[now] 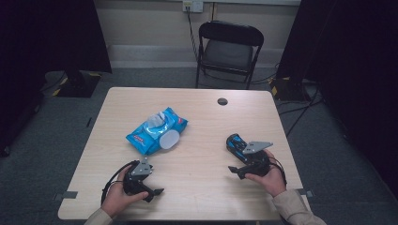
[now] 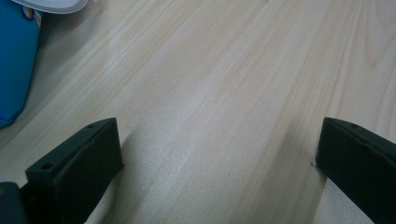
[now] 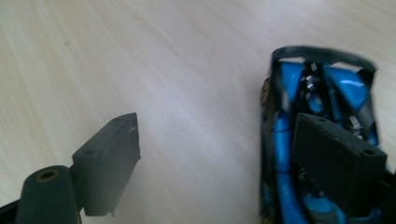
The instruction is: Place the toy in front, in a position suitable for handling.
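Note:
A blue pack of wet wipes (image 1: 152, 132) lies left of the table's middle, with its white round lid (image 1: 169, 139) flipped open and a wipe poking out. In the left gripper view the pack (image 2: 14, 65) lies at the far left. A blue and black toy car (image 1: 235, 143) stands at the right. My left gripper (image 1: 155, 192) rests near the front edge, open, with bare wood between its jaws (image 2: 217, 149). My right gripper (image 1: 234, 172) sits just in front of the car, open. One of its jaws overlaps the car (image 3: 322, 84) and the other stands over bare wood (image 3: 217, 123).
The light wooden table (image 1: 197, 117) has a round cable hole (image 1: 222, 101) near its far edge. A black folding chair (image 1: 229, 47) stands behind it. Dark curtains and stand feet flank the table, and cables lie on the floor at the right.

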The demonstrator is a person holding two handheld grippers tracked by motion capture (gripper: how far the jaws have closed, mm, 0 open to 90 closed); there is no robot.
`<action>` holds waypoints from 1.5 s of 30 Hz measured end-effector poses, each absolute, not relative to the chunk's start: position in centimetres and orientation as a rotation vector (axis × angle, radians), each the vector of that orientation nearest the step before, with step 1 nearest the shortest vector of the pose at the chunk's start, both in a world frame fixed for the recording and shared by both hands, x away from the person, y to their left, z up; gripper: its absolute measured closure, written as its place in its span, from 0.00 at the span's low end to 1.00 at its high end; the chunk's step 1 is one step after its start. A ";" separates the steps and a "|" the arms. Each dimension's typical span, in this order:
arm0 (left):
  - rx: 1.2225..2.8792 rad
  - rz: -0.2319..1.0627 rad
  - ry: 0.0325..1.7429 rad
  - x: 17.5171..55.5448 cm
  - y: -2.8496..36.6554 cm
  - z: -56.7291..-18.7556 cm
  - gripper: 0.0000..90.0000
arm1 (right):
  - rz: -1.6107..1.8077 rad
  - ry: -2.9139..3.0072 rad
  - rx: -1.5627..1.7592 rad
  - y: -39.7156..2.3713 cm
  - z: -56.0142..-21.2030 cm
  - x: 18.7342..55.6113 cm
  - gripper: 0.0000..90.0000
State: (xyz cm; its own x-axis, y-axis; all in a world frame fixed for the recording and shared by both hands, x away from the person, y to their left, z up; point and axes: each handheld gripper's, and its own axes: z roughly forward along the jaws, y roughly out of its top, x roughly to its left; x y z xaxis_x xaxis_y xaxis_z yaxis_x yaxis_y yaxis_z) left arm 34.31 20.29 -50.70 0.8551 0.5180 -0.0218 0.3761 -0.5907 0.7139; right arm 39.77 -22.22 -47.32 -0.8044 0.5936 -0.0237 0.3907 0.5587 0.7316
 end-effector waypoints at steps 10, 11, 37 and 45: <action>2.271 0.240 0.642 34.3 20.3 -50.7 0.00 | 1.111 2.473 0.856 -22.9 -45.8 42.5 0.16; 2.271 0.240 0.642 34.3 20.3 -50.7 0.00 | 1.108 2.464 0.869 -23.0 -45.8 42.8 0.16; 2.273 0.237 0.638 34.4 20.4 -50.7 0.00 | 1.021 2.477 1.016 -23.8 -49.3 46.7 0.16; 2.272 0.237 0.638 34.4 20.4 -50.7 0.00 | 1.020 2.489 1.034 -23.2 -49.5 47.4 0.16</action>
State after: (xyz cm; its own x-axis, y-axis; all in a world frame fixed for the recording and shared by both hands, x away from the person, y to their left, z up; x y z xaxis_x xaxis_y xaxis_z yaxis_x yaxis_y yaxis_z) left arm 34.36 20.36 -50.68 0.8585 0.5123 -0.0228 0.3734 -0.5939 0.7126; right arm 47.36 -23.15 -49.53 -0.7134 0.7002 0.0283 0.5188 0.5004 0.6931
